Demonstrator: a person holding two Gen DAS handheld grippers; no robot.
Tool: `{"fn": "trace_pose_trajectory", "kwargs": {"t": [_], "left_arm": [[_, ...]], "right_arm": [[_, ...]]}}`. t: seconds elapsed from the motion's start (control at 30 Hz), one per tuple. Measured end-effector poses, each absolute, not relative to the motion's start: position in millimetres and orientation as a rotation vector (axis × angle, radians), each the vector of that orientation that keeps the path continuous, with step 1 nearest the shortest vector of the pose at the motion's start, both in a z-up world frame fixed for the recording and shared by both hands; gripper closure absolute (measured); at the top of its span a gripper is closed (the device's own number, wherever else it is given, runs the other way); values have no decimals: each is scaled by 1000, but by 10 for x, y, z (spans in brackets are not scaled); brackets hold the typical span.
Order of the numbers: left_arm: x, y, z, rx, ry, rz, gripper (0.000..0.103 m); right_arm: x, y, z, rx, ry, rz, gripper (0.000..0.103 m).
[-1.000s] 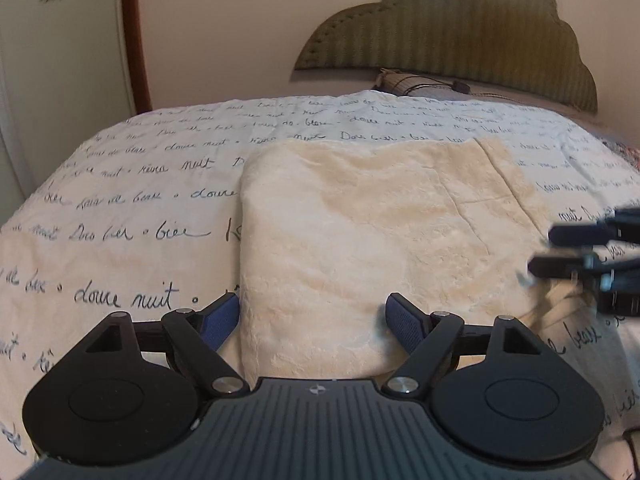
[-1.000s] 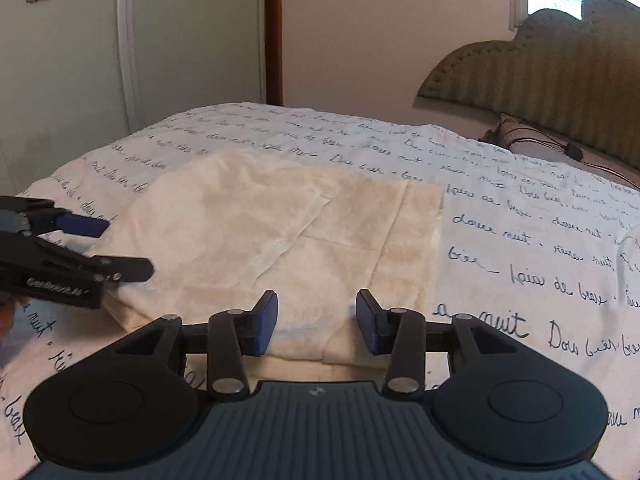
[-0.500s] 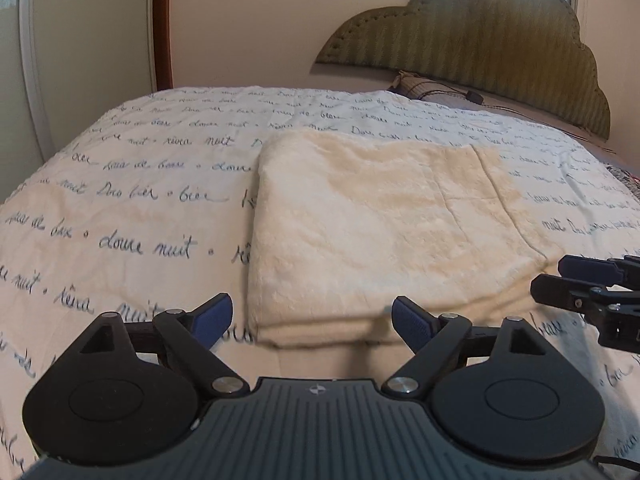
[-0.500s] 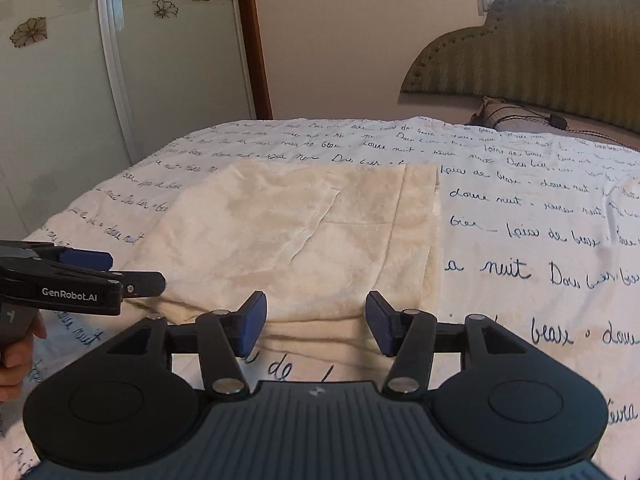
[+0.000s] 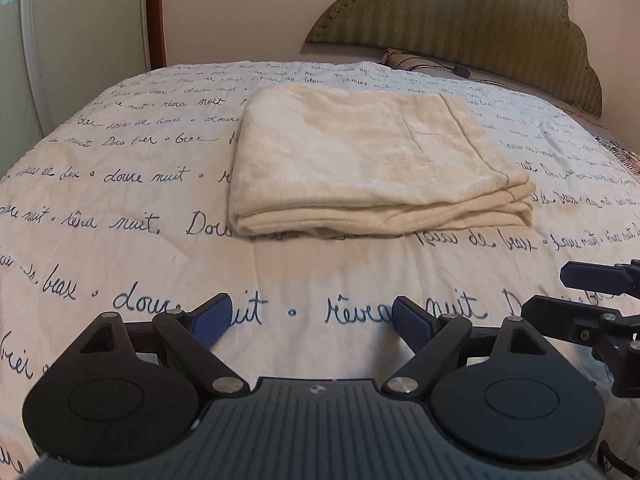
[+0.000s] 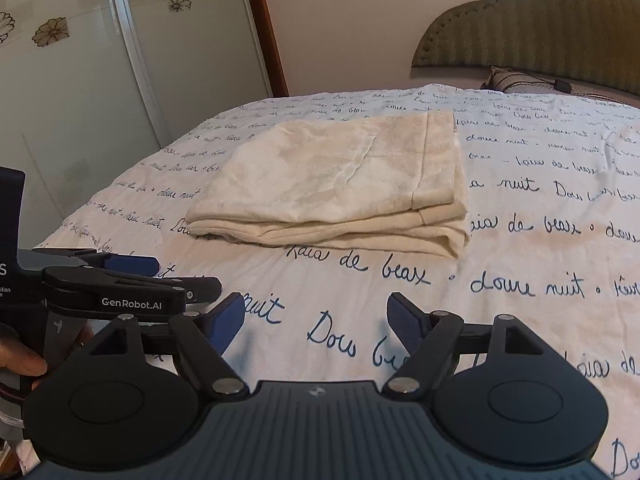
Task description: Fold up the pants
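The cream pants (image 5: 368, 164) lie folded in a flat, layered rectangle on the bedspread, and the same pants (image 6: 340, 184) show in the right wrist view. My left gripper (image 5: 312, 312) is open over bare bedspread, well short of the pants' near fold, with nothing between its blue pads. My right gripper (image 6: 316, 308) is also back from the pants; its jaws are opening and hold nothing. Each gripper shows in the other's view: the right gripper (image 5: 560, 294) at the right edge, the left gripper (image 6: 176, 274) at the left.
A white bedspread (image 5: 120, 184) with blue script covers the bed. A green padded headboard (image 5: 460, 12) and a pillow (image 6: 516, 80) are at the far end. A flowered wardrobe door (image 6: 100, 60) stands left. A hand (image 6: 16, 356) holds the left gripper.
Both grippers have pulled back from the pants toward the near side of the bed. The right gripper's jaws have spread wider. The pants lie still, folded.
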State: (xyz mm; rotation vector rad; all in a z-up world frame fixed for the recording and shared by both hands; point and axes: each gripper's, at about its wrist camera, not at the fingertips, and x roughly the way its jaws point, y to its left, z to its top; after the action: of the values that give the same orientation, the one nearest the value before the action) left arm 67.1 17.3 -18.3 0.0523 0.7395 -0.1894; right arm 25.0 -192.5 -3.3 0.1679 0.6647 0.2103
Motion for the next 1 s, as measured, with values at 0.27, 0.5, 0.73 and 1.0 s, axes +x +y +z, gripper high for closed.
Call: {"fn": "trace_pose_trajectory", "kwargs": {"t": [0.27,0.5,0.73,1.0], "left_arm": [[513,261,-271,47,701,-145,5],[424,307,-350,61,653,-119,0],[428,254,-388,99,649,-103,0],[403,320,-377,82,649,-104,0]], "right_arm": [[148,-1814,-129,149,641,145,16],[185,-1796,-303,126,657,102,12],[204,-1781,-399,111,649,92,1],[118,-1734,-360,19,645,1,0]]}}
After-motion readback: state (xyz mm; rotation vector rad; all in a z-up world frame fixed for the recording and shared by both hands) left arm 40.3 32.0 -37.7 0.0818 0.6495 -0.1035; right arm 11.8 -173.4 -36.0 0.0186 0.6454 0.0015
